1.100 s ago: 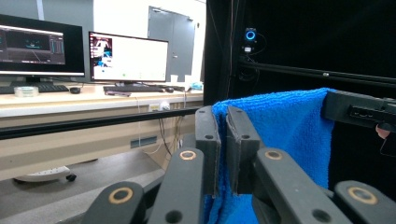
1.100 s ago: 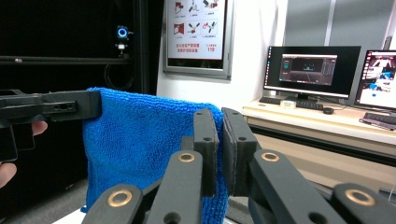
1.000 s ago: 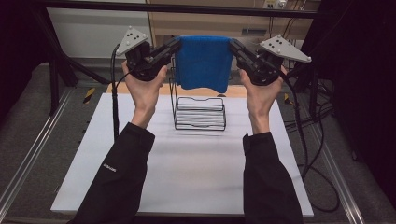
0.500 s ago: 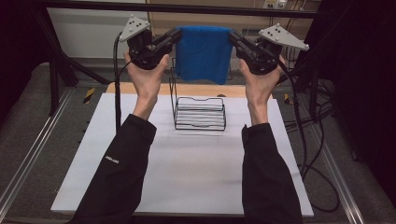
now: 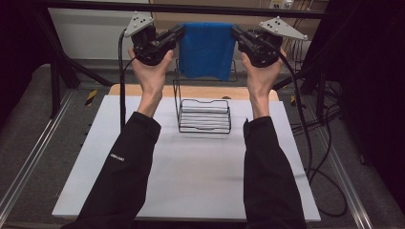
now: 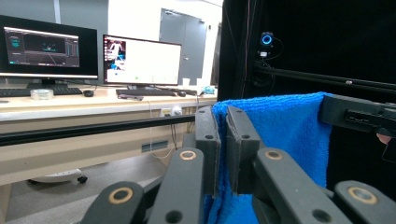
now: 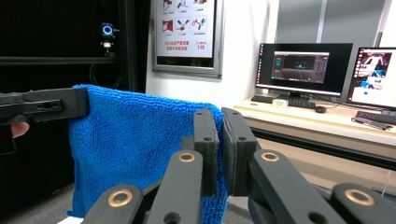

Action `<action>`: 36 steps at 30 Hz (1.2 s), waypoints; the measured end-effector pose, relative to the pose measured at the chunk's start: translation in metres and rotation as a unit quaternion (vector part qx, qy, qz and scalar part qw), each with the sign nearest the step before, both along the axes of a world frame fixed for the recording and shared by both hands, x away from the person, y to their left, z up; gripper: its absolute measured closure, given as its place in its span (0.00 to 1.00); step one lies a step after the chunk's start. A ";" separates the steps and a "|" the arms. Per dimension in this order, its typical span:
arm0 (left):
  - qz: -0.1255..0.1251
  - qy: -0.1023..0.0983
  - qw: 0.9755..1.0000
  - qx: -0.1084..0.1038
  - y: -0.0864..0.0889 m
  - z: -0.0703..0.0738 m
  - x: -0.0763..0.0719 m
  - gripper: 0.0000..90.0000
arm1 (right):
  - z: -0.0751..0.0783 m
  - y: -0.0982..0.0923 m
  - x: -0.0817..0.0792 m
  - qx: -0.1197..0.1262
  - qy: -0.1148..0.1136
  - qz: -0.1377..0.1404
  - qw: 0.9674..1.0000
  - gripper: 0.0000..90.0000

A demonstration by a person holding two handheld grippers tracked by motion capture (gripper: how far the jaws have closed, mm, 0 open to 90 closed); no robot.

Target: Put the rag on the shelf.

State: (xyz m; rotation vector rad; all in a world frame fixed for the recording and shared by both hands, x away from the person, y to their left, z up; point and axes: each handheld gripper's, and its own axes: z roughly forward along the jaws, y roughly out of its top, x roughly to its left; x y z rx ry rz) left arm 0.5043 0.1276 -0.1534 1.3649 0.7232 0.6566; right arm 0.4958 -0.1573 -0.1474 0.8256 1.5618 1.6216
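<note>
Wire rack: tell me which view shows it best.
The high view: the wire rack stands whole on the white table, below the blue towel. The two gripper views look at the towel and the room behind, not the rack.

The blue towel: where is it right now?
High view: the blue towel hangs stretched between the left gripper and right gripper, above the wire rack.

Top centre of the high view, the towel [image 5: 206,50] is solid bright blue with a looped terry texture. The rack [image 5: 204,116] below it is black wire. The worktop [image 5: 191,181] is plain white, its far edge tan wood. Both sleeves [image 5: 125,171] are black; the fingers [image 6: 240,149] are matte black with brass-coloured pivots.
</note>
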 end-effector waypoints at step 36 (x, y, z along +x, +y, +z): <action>-0.019 0.020 0.998 0.050 0.003 -0.046 0.006 0.94 | -0.046 -0.006 0.004 -0.030 0.038 0.014 0.999 0.95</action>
